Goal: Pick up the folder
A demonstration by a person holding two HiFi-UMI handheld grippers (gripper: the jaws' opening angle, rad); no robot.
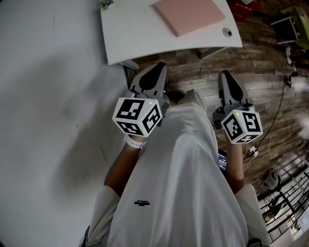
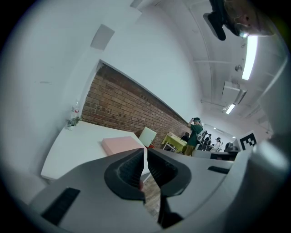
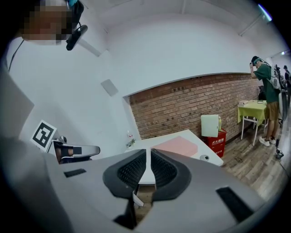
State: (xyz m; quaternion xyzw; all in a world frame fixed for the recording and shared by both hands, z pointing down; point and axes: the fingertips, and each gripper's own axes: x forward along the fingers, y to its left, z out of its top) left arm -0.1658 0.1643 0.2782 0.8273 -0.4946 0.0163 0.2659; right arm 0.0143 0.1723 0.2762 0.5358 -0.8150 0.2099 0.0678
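The left gripper and the right gripper, two grey claws, are just in front of the white flat table. Both claws are squeezed together with nothing in them. One flat pink square folder lies on the one table, toward its right end, and no claw touches it. Only the gripper views show the red brick wall behind the table. Only the head view shows the brown wood floor under it.

Operator: white short-sleeved T-shirt, small dark chest logo; white wristband at left wrist. Both left gripper and right gripper: grey shells, black ribbed pads. Each bears a white cube with black square markers and a small green light.
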